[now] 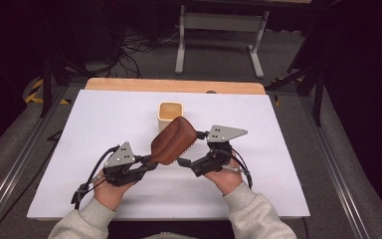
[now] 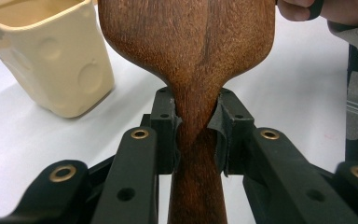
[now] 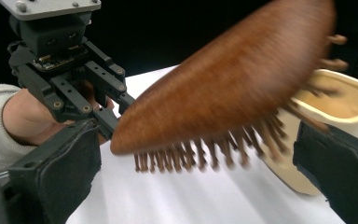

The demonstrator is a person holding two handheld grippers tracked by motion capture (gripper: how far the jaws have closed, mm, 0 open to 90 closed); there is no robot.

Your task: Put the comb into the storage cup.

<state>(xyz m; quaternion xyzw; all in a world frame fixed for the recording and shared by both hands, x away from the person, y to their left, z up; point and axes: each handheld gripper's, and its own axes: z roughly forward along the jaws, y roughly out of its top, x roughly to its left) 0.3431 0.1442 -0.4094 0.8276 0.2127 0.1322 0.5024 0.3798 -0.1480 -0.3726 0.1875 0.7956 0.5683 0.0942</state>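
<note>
Two grippers work one wooden hairbrush (image 1: 174,141): left gripper (image 2: 196,135) clamps its neck, holding it above bench (image 1: 104,119) w/ head near cream cup (image 1: 170,111), while right gripper (image 3: 191,177) sits wide open under bristles, prob. to take over.

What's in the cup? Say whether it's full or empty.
Empty: the high view looks into the upright cup and shows bare walls and floor; the brush is outside it.

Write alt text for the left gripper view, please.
The left claw is shut on the narrow neck of a wooden hairbrush, whose broad brown back rises toward the top of the picture. A cream square cup stands at the upper left on the white table.
</note>
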